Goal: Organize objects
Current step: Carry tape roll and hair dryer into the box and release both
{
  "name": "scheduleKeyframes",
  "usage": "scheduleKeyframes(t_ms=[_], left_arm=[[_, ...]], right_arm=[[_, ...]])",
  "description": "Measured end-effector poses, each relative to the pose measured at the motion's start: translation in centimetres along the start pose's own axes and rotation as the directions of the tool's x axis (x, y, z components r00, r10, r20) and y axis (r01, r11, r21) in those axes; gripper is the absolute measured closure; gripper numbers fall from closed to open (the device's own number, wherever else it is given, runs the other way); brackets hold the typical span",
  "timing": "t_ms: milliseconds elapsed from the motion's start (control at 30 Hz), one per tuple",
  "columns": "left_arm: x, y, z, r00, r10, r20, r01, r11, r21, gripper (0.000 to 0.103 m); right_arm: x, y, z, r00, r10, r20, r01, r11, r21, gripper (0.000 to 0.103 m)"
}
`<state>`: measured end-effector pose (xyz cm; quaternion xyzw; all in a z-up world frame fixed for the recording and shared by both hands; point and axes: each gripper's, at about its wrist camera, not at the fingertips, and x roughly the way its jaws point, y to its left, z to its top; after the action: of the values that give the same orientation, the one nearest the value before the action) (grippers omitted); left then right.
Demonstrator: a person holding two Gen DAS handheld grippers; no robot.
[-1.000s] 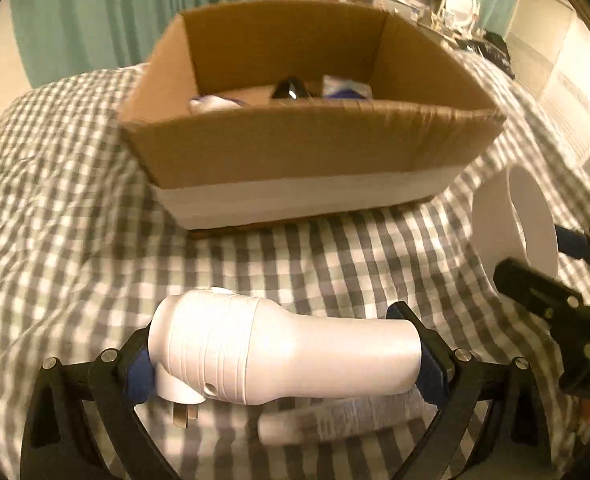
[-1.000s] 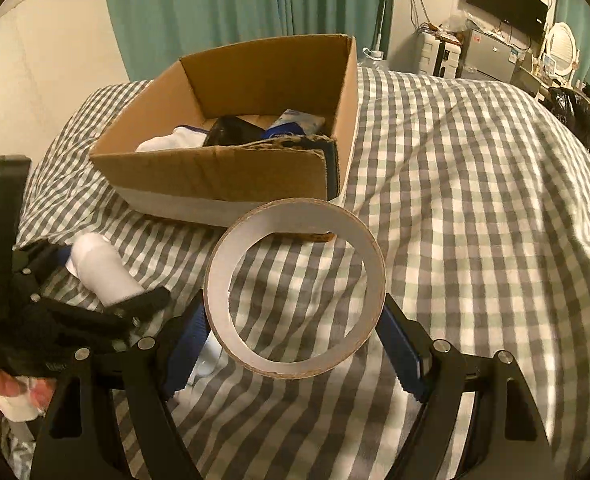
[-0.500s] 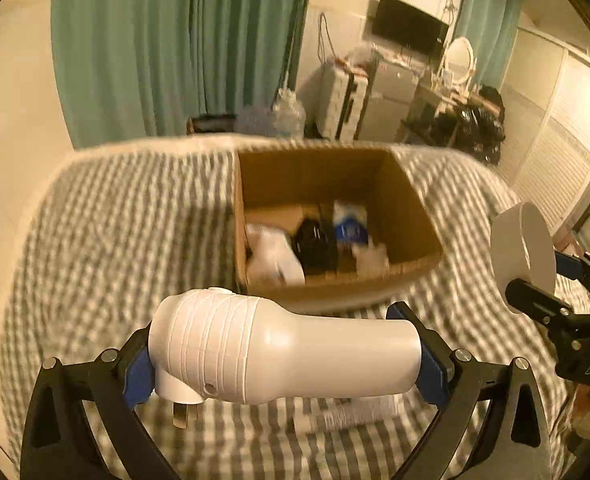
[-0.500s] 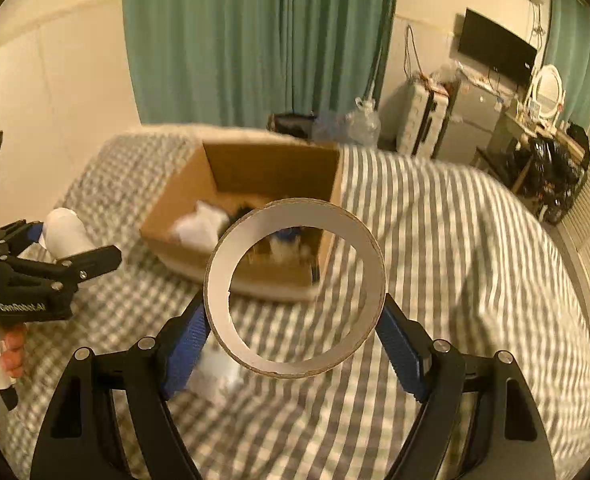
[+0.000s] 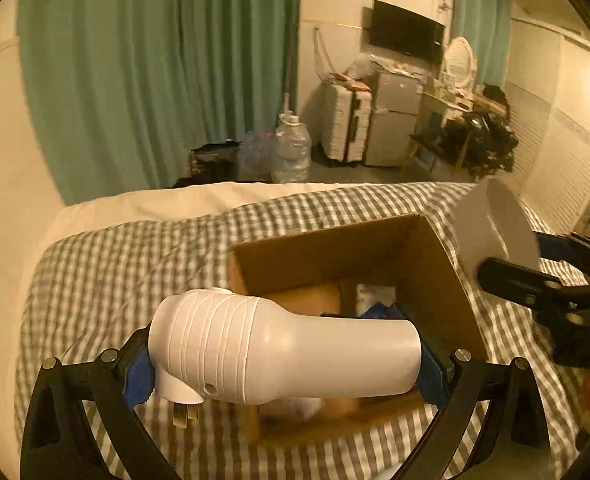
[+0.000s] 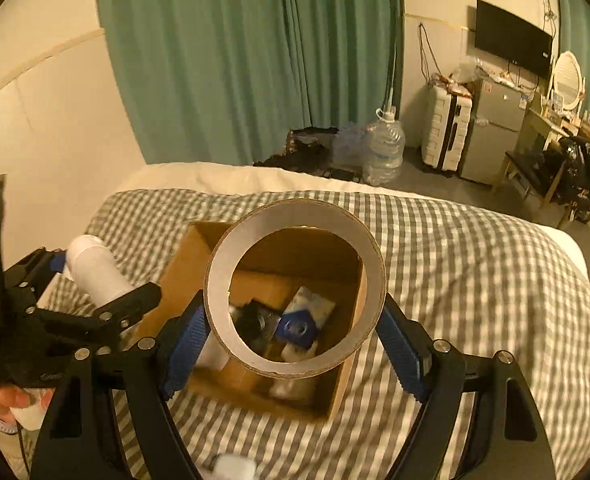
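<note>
**Left wrist and right wrist views: both loads held above the box**

Left wrist view shows, nearest, the left gripper (image 5: 283, 364) with its fingers (image 5: 137, 376) clenched end to end on a white plug-in device (image 5: 279, 354), whose metal prongs point down. Beyond those fingers sits the open cardboard box (image 5: 427, 280) on the checked bedspread (image 5: 127, 264); the device hides most of the box floor. Off to the right, the tape roll (image 5: 495, 228) appears edge-on.

Right wrist view shows the right gripper (image 6: 295, 340) grasping that tape roll (image 6: 295, 296) across its width, ring facing the camera. Through the ring, the box (image 6: 171, 292) interior is open to view: a blue-and-white packet (image 6: 303, 312) and a dark object lie inside. Left of these fingers, the white device (image 6: 95, 276) is seen end-on. Farther off hangs a green curtain (image 6: 255, 60).
</note>
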<state>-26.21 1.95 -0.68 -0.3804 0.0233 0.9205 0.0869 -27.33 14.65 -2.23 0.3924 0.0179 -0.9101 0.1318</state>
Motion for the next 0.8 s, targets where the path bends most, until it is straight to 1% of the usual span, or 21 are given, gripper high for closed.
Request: scheduleKeyframes(t_ms=[67,200,300,367,433,500,567,600,633,667,733,800], left_arm=[[2.4,-0.2,0.4,1.000,-0.001,-0.022,0.002,1.000,0.023,0.001],[6.4,-0.8,0.1,0.999,-0.007,-0.039,0.010,0.997,0.080,0.001],[8.7,-0.9,-0.5,0.998,-0.044,-0.036,0.047,0.994,0.103,0.001],[9.8,-0.9,-0.7,0.994,-0.094,-0.057,0.100,0.989,0.107,0.001],[10.4,-0.5,-0.4,0.985,-0.149,-0.082,0.155,0.985,0.075,0.000],[10.6,0.0,-0.1,0.981,-0.169,-0.096,0.174,0.984,0.044,0.000],[10.6,0.4,0.3,0.981,-0.160,-0.109,0.163,0.986,0.025,0.000],[10.7,0.5,0.4,0.980,-0.161,-0.118,0.164,0.986,0.016,0.000],[10.5,0.6,0.3,0.980,-0.159,-0.124,0.161,0.987,0.011,0.000],[10.3,0.5,0.3,0.980,-0.150,-0.130,0.153,0.988,0.011,0.000],[9.5,-0.1,0.3,0.982,-0.124,-0.140,0.130,0.991,0.029,0.000],[8.3,-0.3,0.1,0.984,-0.118,-0.133,0.126,0.991,0.055,0.000]], right_arm=[[2.8,-0.7,0.8,1.000,0.002,-0.016,-0.001,1.000,0.008,0.023],[6.4,-1.6,1.3,0.999,0.018,-0.026,-0.018,1.000,0.022,0.023],[8.6,-2.0,1.3,0.999,0.025,-0.043,-0.025,1.000,0.009,0.023],[9.6,-1.7,1.2,0.999,0.018,-0.049,-0.019,1.000,-0.013,0.022],[10.0,-1.4,1.2,0.999,0.008,-0.043,-0.010,0.999,-0.039,0.022],[10.1,-1.2,1.3,0.998,0.040,-0.043,-0.041,0.998,-0.037,0.022],[10.0,-1.1,1.4,0.996,0.079,-0.051,-0.080,0.996,-0.025,0.020],[9.7,-0.9,1.3,0.996,0.077,-0.041,-0.078,0.997,-0.023,0.017],[9.3,-0.8,1.3,0.998,0.065,-0.022,-0.065,0.998,-0.023,0.011],[8.8,-0.6,1.3,0.998,0.055,-0.007,-0.055,0.998,-0.028,0.009],[7.8,-0.5,1.3,0.999,0.043,0.007,-0.043,0.999,-0.030,0.007],[6.4,-0.4,1.3,0.999,0.041,0.019,-0.041,0.999,-0.021,0.007]])
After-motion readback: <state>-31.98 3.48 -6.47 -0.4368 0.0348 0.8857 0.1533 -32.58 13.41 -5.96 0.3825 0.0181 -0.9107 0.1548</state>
